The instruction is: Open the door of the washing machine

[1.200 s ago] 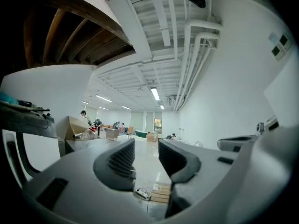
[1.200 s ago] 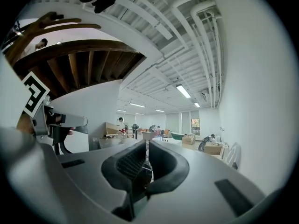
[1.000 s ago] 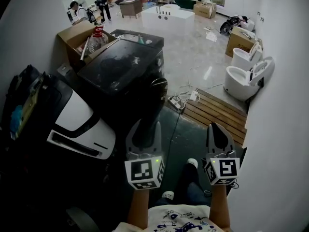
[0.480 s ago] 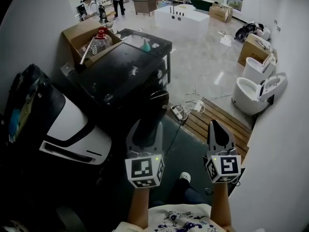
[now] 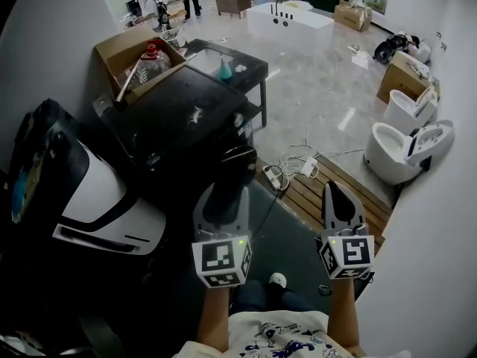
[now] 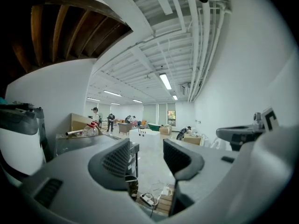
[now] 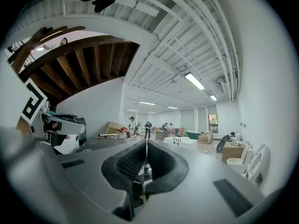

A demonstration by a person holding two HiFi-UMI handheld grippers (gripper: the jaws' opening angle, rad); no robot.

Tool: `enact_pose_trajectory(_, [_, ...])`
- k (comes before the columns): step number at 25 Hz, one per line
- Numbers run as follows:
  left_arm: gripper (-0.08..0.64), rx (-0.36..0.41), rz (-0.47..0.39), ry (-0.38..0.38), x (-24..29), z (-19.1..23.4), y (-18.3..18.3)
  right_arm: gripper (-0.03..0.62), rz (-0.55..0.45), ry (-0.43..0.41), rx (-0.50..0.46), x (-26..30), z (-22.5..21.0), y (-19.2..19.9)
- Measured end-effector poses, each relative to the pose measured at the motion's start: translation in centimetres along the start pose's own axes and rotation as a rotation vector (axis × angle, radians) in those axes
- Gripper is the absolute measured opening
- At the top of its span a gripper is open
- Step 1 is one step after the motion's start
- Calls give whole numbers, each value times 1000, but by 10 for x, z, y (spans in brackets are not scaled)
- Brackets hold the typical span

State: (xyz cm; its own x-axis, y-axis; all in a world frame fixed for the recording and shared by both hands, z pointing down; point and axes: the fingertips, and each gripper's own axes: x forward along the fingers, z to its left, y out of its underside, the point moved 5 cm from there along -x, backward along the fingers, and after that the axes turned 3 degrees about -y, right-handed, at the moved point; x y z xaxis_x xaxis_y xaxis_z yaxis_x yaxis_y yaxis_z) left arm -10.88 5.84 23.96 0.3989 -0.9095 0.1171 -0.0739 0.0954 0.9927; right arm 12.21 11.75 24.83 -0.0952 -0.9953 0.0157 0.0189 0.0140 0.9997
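The left gripper [image 5: 222, 196] has just been spreading its jaws, which now stand wide with nothing between them. It is just short of the boxy black washing machine [image 5: 179, 118], whose round dark front door [image 5: 238, 161] lies right ahead. The right gripper [image 5: 339, 196], jaws pressed together and empty, hangs off to the machine's right, over a slatted wooden platform [image 5: 328, 183].

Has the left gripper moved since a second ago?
Yes: the left gripper has come forward, nearer the washing machine's round door. Its jaws have just been opening, with nothing between them.
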Motion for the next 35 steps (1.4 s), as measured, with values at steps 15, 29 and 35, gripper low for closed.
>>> enact_pose_trajectory(15, [206, 17, 76, -24, 79, 0, 23, 18, 68, -39, 22, 71, -35, 31])
enact_pose_trajectory(29, [206, 11, 116, -2, 225, 26, 25, 18, 106, -58, -6, 215, -80, 33])
enact_pose_trajectory(35, [206, 46, 165, 41, 283, 34, 28, 18, 131, -55, -20, 270, -94, 32])
